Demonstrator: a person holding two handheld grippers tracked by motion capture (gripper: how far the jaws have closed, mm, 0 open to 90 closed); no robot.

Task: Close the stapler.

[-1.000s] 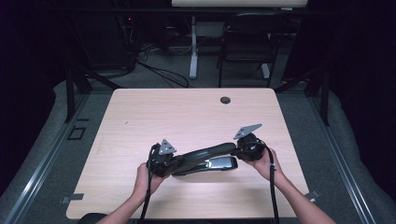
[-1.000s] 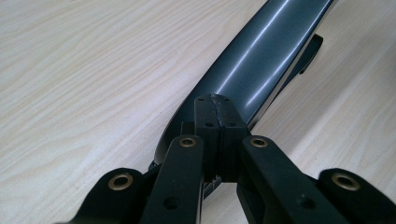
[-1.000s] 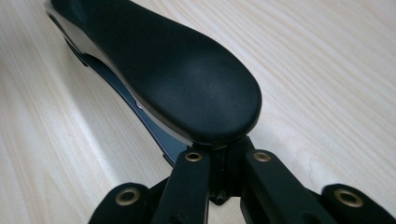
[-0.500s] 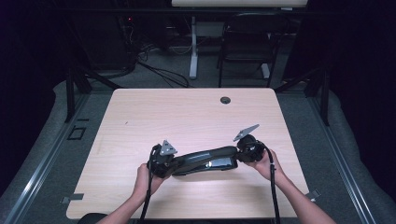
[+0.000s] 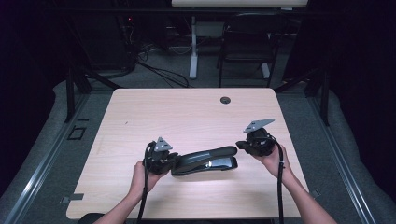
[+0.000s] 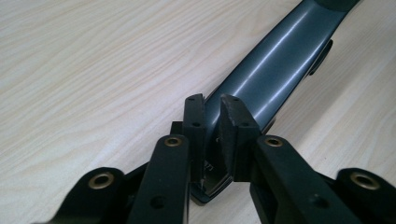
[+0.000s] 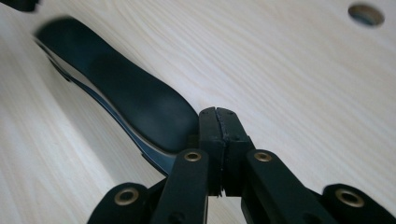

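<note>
A long black stapler (image 5: 205,158) lies on the light wooden table (image 5: 187,116), lengthwise left to right. My left gripper (image 5: 173,161) is shut on its left end. In the left gripper view the jaws clamp the glossy grey top arm of the stapler (image 6: 275,60) between them, at my left gripper (image 6: 212,105). My right gripper (image 5: 239,144) hovers just off the stapler's right end, a little above the table. It is shut with nothing between its pads, my right gripper (image 7: 218,116) standing just past the padded tip of the stapler (image 7: 135,93).
A round cable hole (image 5: 225,100) sits near the table's far edge, and the same cable hole (image 7: 365,14) is in the right gripper view. Chairs and desk legs stand on the dark floor beyond the table. Both forearms come in over the front edge.
My right gripper has drawn back to the right, off the stapler's tip, and a small gap has opened. The left gripper and the stapler have stayed put.
</note>
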